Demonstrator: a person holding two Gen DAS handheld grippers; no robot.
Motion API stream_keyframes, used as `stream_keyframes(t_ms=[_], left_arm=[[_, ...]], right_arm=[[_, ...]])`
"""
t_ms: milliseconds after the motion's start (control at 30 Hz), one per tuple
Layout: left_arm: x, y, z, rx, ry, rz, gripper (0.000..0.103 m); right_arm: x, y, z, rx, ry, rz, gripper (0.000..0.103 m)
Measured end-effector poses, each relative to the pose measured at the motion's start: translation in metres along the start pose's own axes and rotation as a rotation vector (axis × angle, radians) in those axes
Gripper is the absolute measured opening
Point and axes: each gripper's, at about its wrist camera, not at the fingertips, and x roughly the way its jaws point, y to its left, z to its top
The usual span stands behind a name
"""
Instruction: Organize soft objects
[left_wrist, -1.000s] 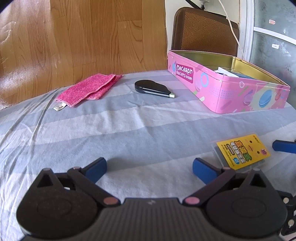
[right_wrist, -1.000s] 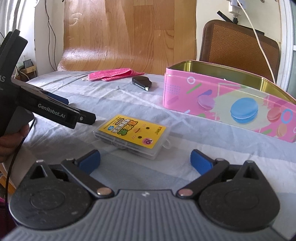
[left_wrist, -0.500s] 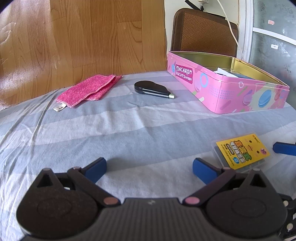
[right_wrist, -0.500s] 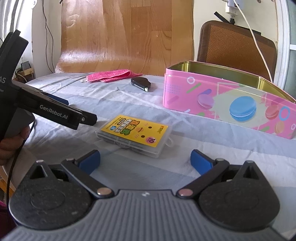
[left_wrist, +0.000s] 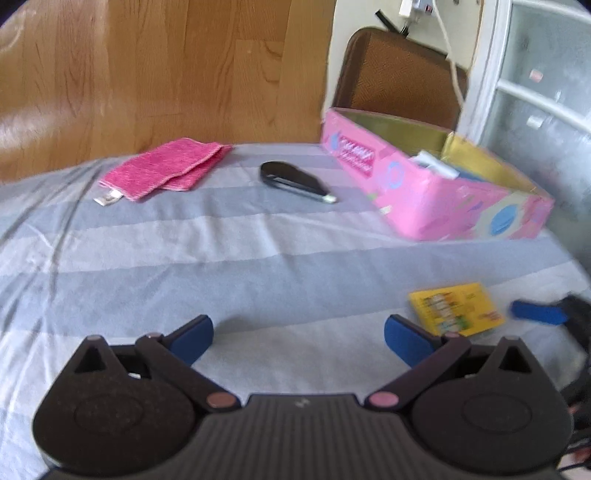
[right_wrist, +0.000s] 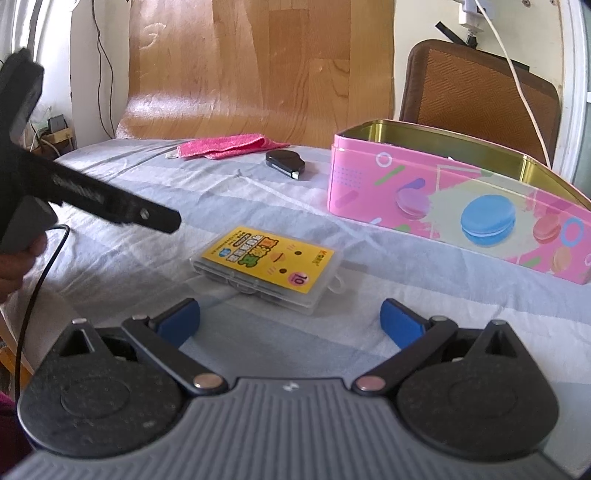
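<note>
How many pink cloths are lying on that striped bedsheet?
1. The pink cloth lies folded at the far side of the sheet, left of the black gadget. Something lies in the pink tin, so more cloths could be hidden there.

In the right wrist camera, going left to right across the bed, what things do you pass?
Left gripper → pink cloth → yellow card case → black gadget → pink macaron tin.

We note cloth (left_wrist: 168, 168) far left on the bedsheet (left_wrist: 221, 266), tin (left_wrist: 436, 184) right, card case (right_wrist: 264, 269) nearest, before tin.
</note>
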Motion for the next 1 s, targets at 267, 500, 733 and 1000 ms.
stream_keyframes(t_ms=[267,500,733,1000], left_arm=[[-0.011,-0.018,0.019,-0.011,0.018,-0.177,0.077],[0.024,-0.044,0.026,-0.01,0.121,-0.289,0.06],[0.035,-0.105,0.031,0.101,0.158,-0.33,0.06],[0.055,-0.206,0.031,0.294,0.156,-0.433,0.062]], right_arm=[[0.006,0.0,0.012,-0.043,-0.007,0.004,0.091],[0.004,-0.008,0.009,-0.01,-0.022,0.052,0.058],[-0.033,-0.05,-0.021,0.06,-0.06,-0.052,0.058],[-0.074,-0.094,-0.053,0.105,-0.06,-0.201,0.058]])
